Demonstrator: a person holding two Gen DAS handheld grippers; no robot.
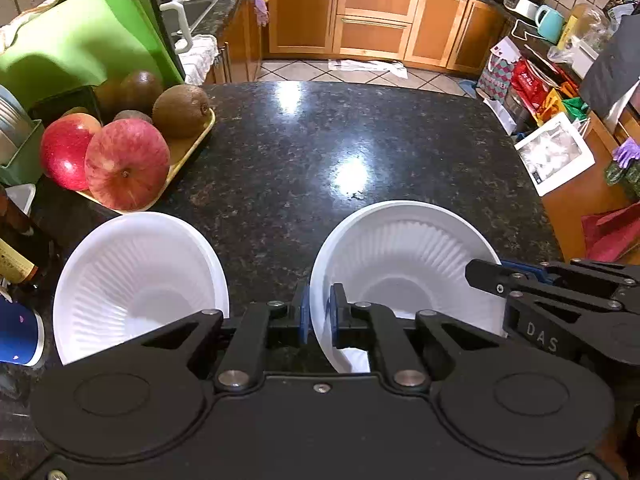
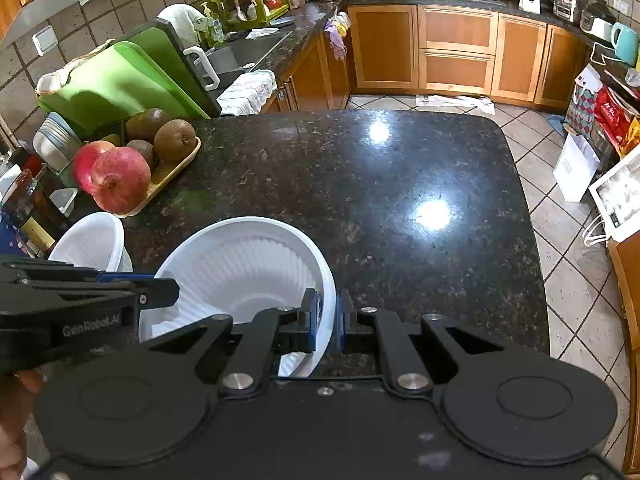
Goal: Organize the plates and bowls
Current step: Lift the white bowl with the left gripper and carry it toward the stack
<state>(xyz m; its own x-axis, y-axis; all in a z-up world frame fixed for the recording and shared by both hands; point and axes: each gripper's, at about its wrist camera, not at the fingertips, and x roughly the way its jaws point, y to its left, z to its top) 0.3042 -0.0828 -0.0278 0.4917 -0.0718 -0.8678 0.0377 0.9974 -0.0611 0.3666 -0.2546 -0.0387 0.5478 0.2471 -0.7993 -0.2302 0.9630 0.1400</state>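
Two white ribbed plastic bowls sit on the dark granite counter (image 1: 304, 148). My left gripper (image 1: 319, 314) is shut on the left rim of the right-hand bowl (image 1: 408, 264), with the rim pinched between its blue pads. My right gripper (image 2: 328, 320) is shut on the same bowl (image 2: 244, 268) at its right rim; it reaches in from the right in the left wrist view (image 1: 486, 276). The other bowl (image 1: 136, 280) stands free to the left, and its edge shows in the right wrist view (image 2: 94, 246).
A yellow tray (image 1: 188, 148) with apples (image 1: 126, 162) and kiwis (image 1: 180, 110) sits at the counter's left, in front of green cutting boards (image 1: 80, 40). Bottles (image 1: 16, 248) and a blue cup (image 1: 18, 332) crowd the near left. The counter's right edge drops to a tiled floor (image 2: 568, 264).
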